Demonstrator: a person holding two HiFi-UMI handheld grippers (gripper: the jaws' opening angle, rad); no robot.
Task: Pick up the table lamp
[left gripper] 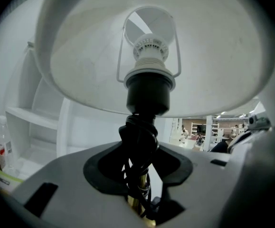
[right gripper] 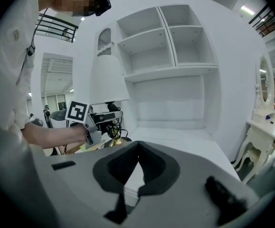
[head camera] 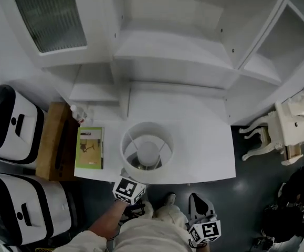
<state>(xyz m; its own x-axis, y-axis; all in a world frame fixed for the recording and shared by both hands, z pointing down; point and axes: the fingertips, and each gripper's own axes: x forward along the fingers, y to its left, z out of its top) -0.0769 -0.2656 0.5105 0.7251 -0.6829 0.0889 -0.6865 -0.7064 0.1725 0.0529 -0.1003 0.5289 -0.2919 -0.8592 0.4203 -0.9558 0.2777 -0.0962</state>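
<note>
White-shaded table lamp (head camera: 161, 136) is at the front edge of the surface (head camera: 204, 140), left of centre. Your left gripper (left gripper: 139, 177) has its fingers pinching the brass stem (left gripper: 138, 204), over the black cord (left gripper: 138, 137) wound round it below the socket. Your right gripper (right gripper: 137, 148) is off the front edge, by your body, fingers pressed together on nothing. Green booklet (head camera: 90, 147) lies just left of the shade, with a clear bottle (head camera: 78, 113) behind it. Hutch shelves (head camera: 173, 51) rise behind the lamp.
</note>
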